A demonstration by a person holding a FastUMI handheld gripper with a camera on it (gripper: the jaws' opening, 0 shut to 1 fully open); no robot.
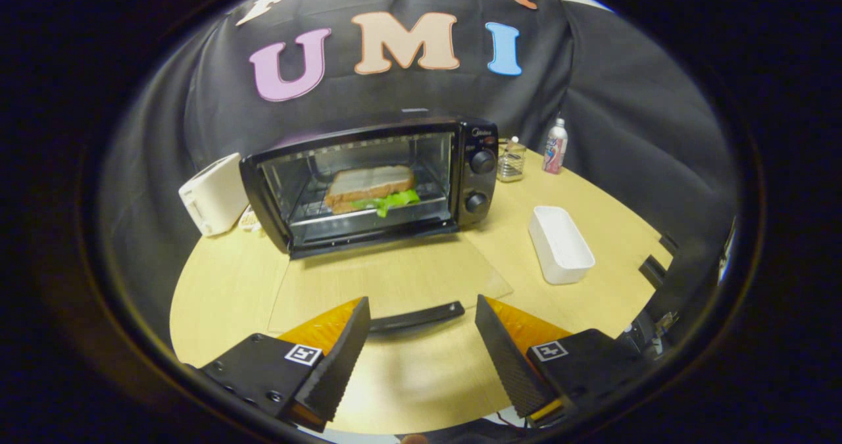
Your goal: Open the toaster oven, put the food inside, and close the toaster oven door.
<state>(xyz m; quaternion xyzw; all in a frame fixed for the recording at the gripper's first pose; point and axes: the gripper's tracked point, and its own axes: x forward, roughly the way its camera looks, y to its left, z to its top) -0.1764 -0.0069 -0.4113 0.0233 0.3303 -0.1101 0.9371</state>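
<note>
The sandwich (372, 190) sits on the toaster oven (368, 184) rack; its door handle (416, 317) lies at twelve o'clock between the gripper's (421, 339) open, empty fingers, ready for closing.

Your gripper (421, 339) hangs with fingers spread wide, the door handle (417, 317) lying in the gap between them, untouched. At twelve o'clock the lowered glass door (388, 279) covers the table (217, 293), leaving the toaster oven (371, 184) mouth unblocked, though the sandwich (371, 189) fills its rack. A white tray (560, 243) stands at two o'clock, a white toaster (214, 194) at ten.
</note>
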